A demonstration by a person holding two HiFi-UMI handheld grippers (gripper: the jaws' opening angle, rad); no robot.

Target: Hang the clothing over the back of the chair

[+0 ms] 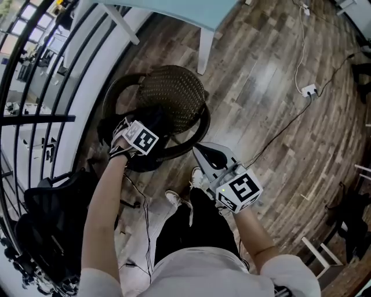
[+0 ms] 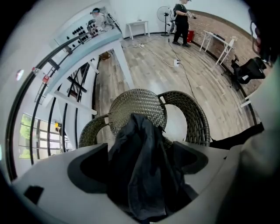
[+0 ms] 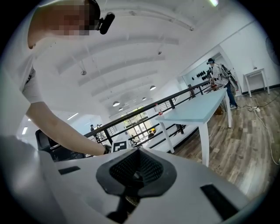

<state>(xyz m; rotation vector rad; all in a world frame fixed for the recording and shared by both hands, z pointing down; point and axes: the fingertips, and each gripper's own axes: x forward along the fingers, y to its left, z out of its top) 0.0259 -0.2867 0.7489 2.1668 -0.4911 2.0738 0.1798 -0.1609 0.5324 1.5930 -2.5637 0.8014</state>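
your left gripper [image 1: 148,130] has its jaws clenched on the clothing [image 2: 142,153], a dark, crumpled bundle that fills the gap between them and spills forward and down. the wicker chair [image 2: 138,107] lies straight ahead of those jaws and below them. its round woven seat is farther out, and its curved back hoop [image 2: 194,120] arcs across just beyond the cloth, so the hoop's long line runs crosswise to your reach.

that is the relation to work with. the garment hangs from the jaws right above the near arc of the hoop, and it probably needs to go down and forward so that cloth falls on both sides of the rail. in the head view the dark cloth and the dark rim merge, so i cannot say whether they already touch.

your right gripper [image 1: 207,156] is clenched on nothing and hangs near your legs, on your side of the chair. it is the farther of the two from the cloth. it could come across to spread a loose edge if the bundle stays bunched.

the pale blue counter [image 1: 191,8] stands beyond the chair, one leg close to the seat's far side. a railing [image 1: 35,87] runs along your left, with a black bag [image 1: 52,203] at its foot. a cable and power strip [image 1: 309,90] lie on the wooden floor [image 1: 261,116], well apart to your right. nothing stands between the jaws and the hoop.
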